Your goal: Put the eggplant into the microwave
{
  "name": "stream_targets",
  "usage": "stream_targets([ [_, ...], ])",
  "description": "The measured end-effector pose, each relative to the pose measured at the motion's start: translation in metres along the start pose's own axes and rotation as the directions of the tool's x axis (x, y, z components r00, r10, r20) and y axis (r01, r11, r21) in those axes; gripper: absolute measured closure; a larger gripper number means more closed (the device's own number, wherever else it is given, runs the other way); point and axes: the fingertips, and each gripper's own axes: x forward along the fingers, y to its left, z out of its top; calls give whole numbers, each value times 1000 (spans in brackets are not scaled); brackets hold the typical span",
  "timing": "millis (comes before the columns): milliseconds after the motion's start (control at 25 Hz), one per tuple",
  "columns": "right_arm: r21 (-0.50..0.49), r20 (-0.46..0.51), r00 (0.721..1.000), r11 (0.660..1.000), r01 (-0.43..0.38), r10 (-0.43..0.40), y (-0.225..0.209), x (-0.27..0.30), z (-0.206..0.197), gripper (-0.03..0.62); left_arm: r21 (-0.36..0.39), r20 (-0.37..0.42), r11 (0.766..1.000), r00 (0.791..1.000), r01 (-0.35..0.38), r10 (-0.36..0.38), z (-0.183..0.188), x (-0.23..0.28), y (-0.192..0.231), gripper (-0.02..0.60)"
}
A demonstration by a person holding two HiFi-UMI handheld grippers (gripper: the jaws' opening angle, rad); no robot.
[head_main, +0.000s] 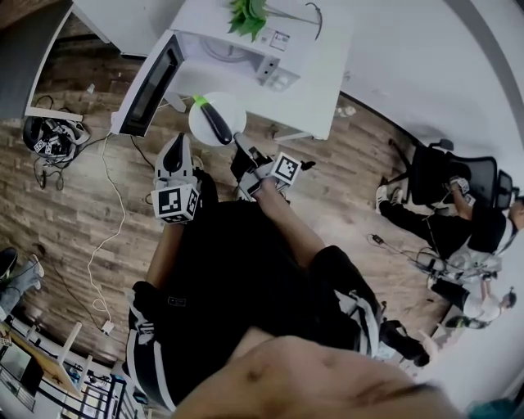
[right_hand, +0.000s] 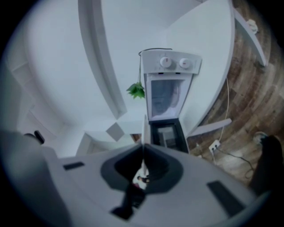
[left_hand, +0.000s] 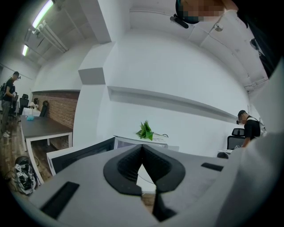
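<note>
Eggplant (head_main: 216, 121) is lying on a white plate (head_main: 230, 108), which the right gripper (head_main: 241, 146) is clenching by its rim before the open microwave (head_main: 246, 49). The plate should be travelling level. The left gripper (head_main: 174, 155), jaws closed on nothing, is hovering alongside.

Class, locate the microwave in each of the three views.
Head view: microwave top centre, door swung left.
Left gripper view: microwave at centre, door at left.
Right gripper view: microwave upper centre, knobs uppermost.
Shared landmark: green plant on it.
</note>
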Motion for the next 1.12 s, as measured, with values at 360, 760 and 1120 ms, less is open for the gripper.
stream_targets([
  [360, -10, 45, 999, 1000, 10, -9, -13, 43, 13, 557, -6, -12, 999, 999, 46, -46, 7, 41, 37, 549],
  [760, -8, 154, 988, 1000, 3, -2, -29, 79, 27, 557, -19, -44, 988, 987, 151, -151, 12, 82, 65, 549],
  [1120, -31, 240, 971, 999, 11, -3, -50, 100, 42, 557, -9, -28, 974, 973, 228, -228, 25, 106, 81, 549],
])
